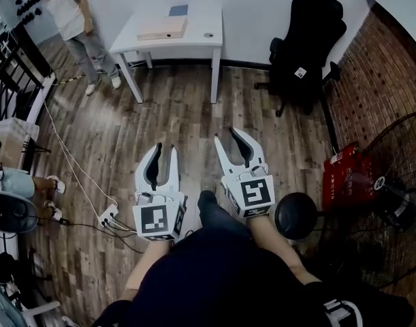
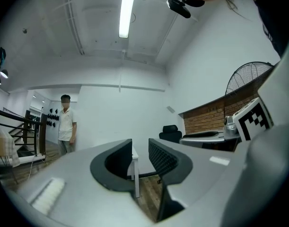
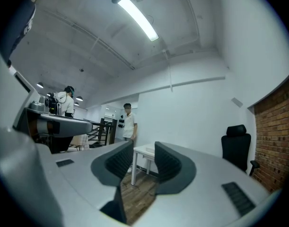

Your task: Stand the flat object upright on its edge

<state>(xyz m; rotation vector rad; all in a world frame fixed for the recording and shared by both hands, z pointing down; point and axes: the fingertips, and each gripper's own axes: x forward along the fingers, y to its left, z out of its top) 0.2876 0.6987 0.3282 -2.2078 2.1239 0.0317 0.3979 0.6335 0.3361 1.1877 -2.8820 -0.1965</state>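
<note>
Over the wood floor, left gripper and right gripper hold empty jaws slightly apart; only the head view shows the tan flat board lying on the distant white table.

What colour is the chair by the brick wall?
Black; the padded office chair shows best in head view.

My white left gripper and right gripper bear black-and-white square markers over a brown plank floor, the flat object is tan, its table white.
</note>
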